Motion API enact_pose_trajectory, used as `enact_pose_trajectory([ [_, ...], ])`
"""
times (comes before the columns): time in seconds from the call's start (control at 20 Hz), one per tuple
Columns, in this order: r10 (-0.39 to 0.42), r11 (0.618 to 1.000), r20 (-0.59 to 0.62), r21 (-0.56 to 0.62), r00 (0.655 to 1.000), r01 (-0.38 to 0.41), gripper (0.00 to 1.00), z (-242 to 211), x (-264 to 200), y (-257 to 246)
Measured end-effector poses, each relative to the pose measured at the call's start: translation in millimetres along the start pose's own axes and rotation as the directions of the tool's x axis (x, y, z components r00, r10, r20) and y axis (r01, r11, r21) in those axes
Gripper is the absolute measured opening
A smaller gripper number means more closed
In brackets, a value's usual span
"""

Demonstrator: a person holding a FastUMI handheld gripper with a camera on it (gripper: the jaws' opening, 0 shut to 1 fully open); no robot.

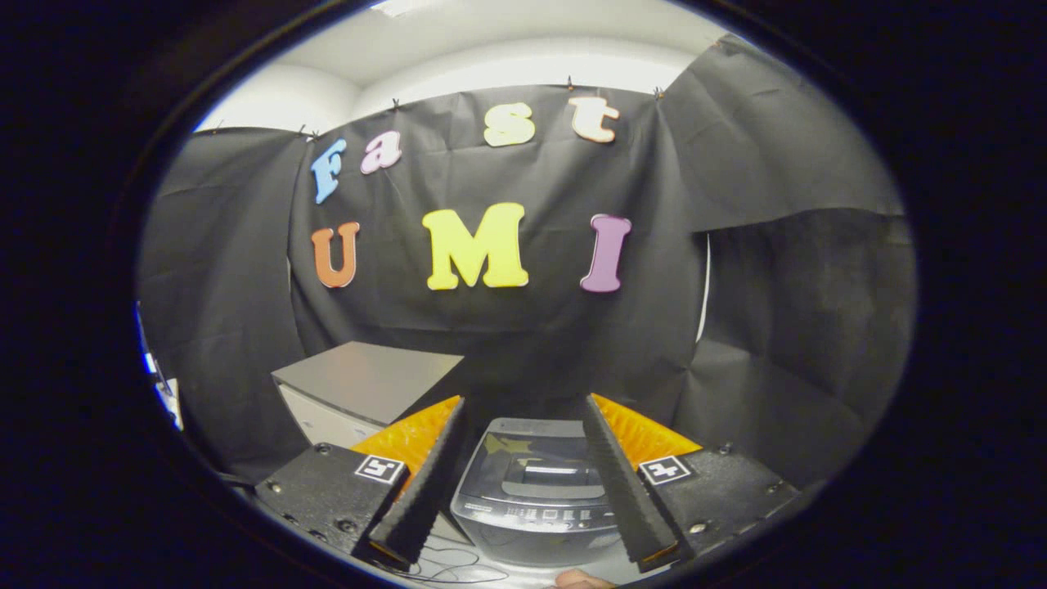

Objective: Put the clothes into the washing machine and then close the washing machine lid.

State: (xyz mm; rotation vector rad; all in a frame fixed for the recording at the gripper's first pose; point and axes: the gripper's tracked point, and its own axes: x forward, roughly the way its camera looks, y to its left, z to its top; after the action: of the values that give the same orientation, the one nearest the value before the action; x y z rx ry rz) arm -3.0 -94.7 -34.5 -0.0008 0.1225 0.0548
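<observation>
A grey-topped cabinet stands off to the left, against the black cloth wall. Right of it, the tool hangs with its fingers spread wide apart and nothing between them. Seen through that gap, below and beyond the fingertips, sits the top-loading washing machine, its dark glass lid lying flat and closed. A thin cable trails in front of the machine.
</observation>
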Motion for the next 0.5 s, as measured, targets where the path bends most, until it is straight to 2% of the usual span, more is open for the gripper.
enact_pose_trajectory([
  [0.1, 0.02, 1.0, 0.01, -0.023, 1.0, -0.02, 0.93, 3, -27, -12],
  [0.5, 0.075, 0.997, 0.053, -0.013, 0.996, -0.075, 0.94, -9, -125, -63],
])
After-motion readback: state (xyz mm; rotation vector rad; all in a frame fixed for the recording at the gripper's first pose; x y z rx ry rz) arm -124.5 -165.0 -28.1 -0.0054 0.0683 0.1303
